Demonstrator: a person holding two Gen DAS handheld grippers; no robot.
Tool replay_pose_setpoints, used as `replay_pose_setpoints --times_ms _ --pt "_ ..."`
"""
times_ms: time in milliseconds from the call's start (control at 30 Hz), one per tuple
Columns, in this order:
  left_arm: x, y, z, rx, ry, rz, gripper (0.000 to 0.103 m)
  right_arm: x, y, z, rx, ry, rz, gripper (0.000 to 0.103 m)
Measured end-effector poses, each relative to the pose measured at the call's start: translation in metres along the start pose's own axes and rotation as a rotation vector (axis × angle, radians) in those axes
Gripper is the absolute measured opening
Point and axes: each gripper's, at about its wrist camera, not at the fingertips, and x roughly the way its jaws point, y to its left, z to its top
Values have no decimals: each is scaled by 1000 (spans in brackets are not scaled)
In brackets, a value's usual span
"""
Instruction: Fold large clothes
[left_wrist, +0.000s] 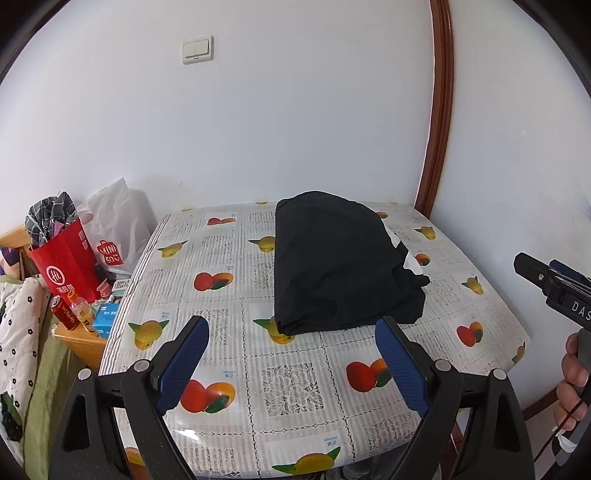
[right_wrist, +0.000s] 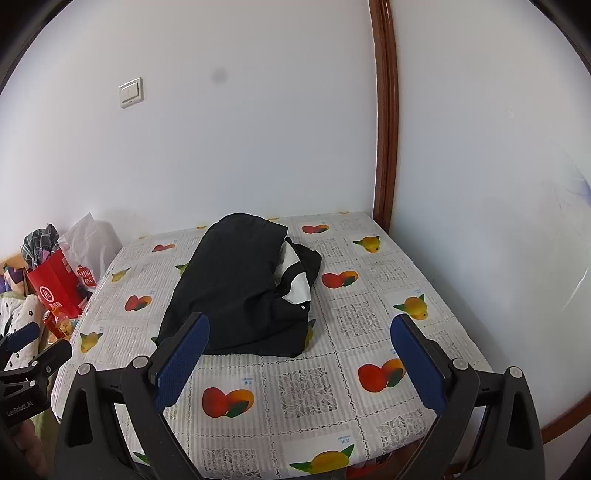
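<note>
On the table (left_wrist: 258, 417) with its fruit-print cloth, toward the far side near the wall, the black garment (left_wrist: 332, 266) lies as a compact, layered bundle — I judge the folding largely done, with one flap carrying a white patch sticking out on the right edge and perhaps wanting a last tuck or smoothing. My left gripper (left_wrist: 291, 328) hangs above the near part of the table with its blue pads spread wide and nothing between them; my right gripper (right_wrist: 299, 328) is likewise spread and empty, short of the bundle's near edge. Neither touches the cloth. By my count: one garment, two grippers, one table. Off to the left (not my concern for this task) stand one red paper bag (left_wrist: 66, 266) with a checked cloth stuffed in it, one white plastic bag (left_wrist: 114, 221), one red can (left_wrist: 64, 312) and one bottle (left_wrist: 83, 310) — and one double light switch (left_wrist: 197, 50) on the wall.
</note>
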Motion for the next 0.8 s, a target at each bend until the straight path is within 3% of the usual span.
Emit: replay_pose_setpoints --times_ms 800 --pt "3 4 3 -16 0 2 91 2 1 0 7 7 15 97"
